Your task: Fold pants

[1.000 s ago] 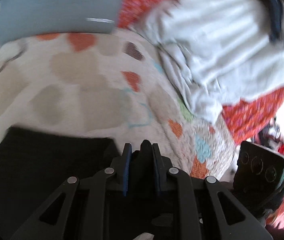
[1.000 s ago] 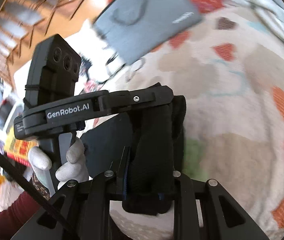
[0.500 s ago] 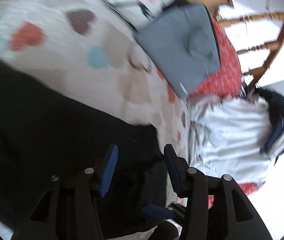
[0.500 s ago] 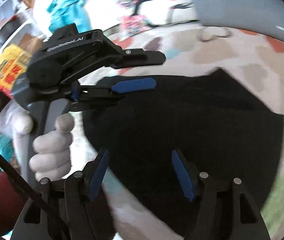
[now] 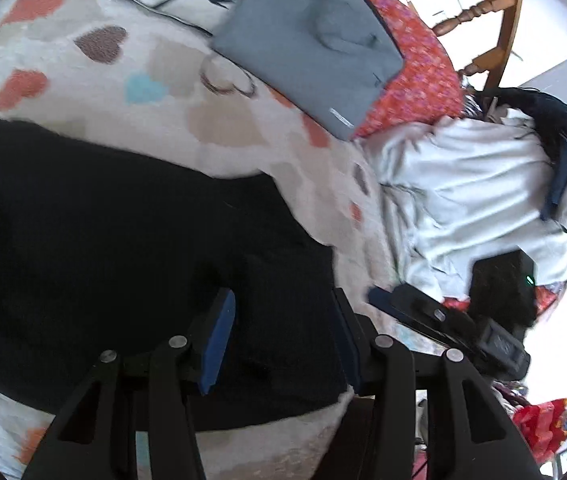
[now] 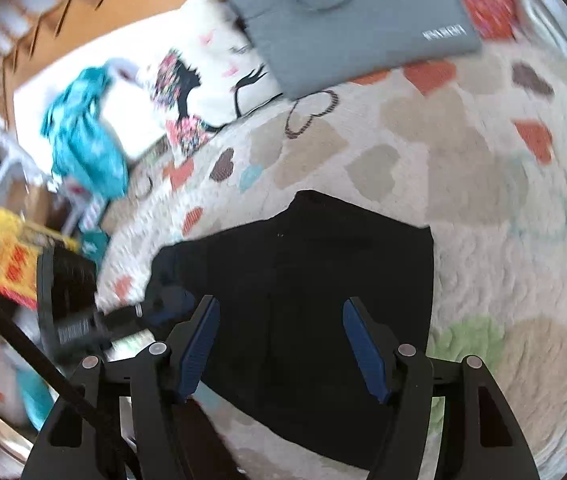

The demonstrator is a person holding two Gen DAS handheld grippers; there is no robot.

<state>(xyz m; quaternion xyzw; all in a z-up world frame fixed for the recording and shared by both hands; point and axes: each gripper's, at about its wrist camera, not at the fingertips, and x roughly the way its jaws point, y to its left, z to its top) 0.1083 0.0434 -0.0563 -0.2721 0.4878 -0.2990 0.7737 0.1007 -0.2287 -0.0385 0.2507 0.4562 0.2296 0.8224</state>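
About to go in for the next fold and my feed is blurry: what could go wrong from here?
1. Both the left gripper and the right gripper are open above the black pants, so a shallow pinch may catch only the top layer.
2. The grippers sit close together and could collide.
3. The white garment lies near the pants' edge and could get snagged.

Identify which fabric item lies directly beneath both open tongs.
The black pants, flat on the heart-patterned blanket. The pale grey garment is bunched to one side, and the grey sleeve lies further back.
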